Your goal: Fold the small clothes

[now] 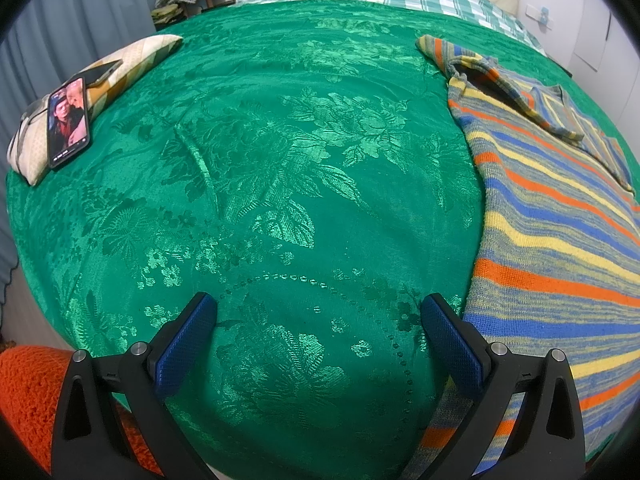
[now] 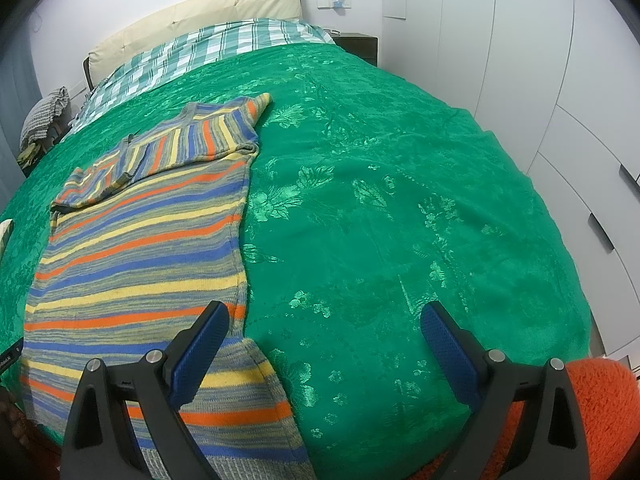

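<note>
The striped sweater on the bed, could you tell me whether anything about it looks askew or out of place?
The striped sweater lies mostly flat on the green bedspread, with its sleeves already folded across the chest. One sleeve end pokes out past the far corner, so that fold looks uneven. Both tongs are open and hold nothing.

The left black two-finger gripper [image 1: 318,320] has angular matte plastic arms with triangular cut-outs and round silver screw heads at the joints. The right black two-finger gripper [image 2: 326,328] is built alike. All fingers carry blue textured rubber pads [image 1: 452,344].
</note>
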The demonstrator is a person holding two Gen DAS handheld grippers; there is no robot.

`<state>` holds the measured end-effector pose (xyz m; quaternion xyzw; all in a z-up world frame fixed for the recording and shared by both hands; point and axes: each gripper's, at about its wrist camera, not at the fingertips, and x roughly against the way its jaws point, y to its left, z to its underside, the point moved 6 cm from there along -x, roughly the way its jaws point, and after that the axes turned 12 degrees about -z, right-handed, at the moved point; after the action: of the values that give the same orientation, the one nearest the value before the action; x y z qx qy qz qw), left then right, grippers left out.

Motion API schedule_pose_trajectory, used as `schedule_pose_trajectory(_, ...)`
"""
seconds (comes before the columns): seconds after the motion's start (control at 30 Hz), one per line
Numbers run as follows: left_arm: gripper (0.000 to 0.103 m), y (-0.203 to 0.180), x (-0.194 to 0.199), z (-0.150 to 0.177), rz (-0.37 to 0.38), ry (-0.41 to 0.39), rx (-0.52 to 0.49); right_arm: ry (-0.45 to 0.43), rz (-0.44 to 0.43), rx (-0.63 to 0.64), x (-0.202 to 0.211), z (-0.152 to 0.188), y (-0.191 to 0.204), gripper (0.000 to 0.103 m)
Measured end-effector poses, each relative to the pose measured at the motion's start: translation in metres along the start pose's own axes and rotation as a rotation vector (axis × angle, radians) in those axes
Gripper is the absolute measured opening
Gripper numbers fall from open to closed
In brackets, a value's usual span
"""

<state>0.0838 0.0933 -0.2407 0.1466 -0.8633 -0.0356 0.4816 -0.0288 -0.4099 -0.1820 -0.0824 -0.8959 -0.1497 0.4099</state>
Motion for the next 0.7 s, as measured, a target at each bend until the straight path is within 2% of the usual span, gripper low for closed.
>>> schedule_pose_trajectory(0.7,0.103,0.0003,0.0004,0.0003,0.000,0.000,0.002,-0.004,-0.002,-0.012,-0.0001,0.0012,-0.0012,0.096)
